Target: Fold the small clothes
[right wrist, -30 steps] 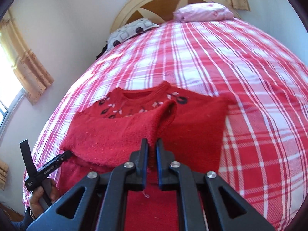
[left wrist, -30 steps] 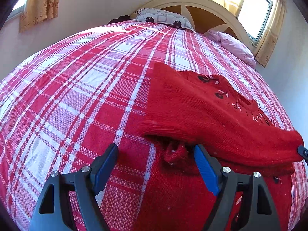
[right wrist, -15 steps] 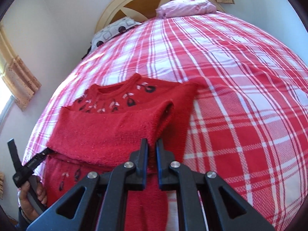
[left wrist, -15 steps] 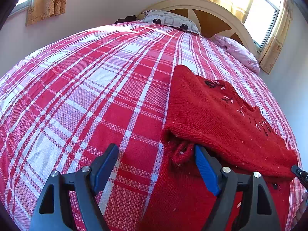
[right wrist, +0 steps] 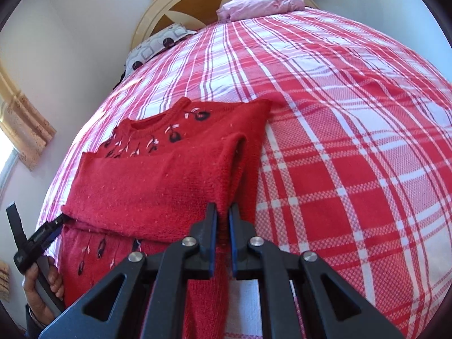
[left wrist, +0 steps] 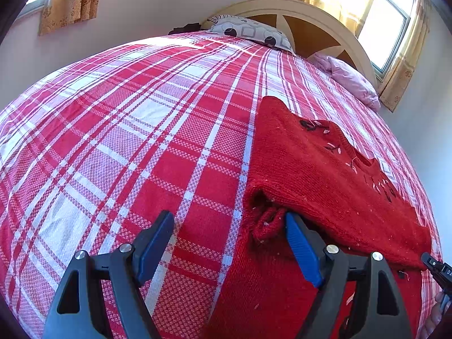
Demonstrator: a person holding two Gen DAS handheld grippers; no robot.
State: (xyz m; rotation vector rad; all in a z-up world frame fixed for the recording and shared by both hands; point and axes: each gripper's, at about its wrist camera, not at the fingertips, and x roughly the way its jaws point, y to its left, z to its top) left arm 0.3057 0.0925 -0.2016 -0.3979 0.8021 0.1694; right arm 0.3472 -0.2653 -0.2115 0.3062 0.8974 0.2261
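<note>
Garments: we count one red knitted sweater with dark embroidered motifs [right wrist: 169,175], lying on the red-and-white plaid bedspread [left wrist: 127,141], its lower part folded up over the chest.
Pillows: two, a grey patterned pillow [right wrist: 158,45] and a pink pillow [right wrist: 260,2], both at the cream arched headboard [left wrist: 296,11].
Left gripper [left wrist: 228,243]: released, jaws wide apart, one blue pad touching the sweater's folded edge.
Right gripper [right wrist: 223,226]: clenched on the sweater's folded edge.
Change: we note the fold now lies lower and flatter than a second ago.
Obstruction: the right gripper's body hides the sweater's near hem.
</note>
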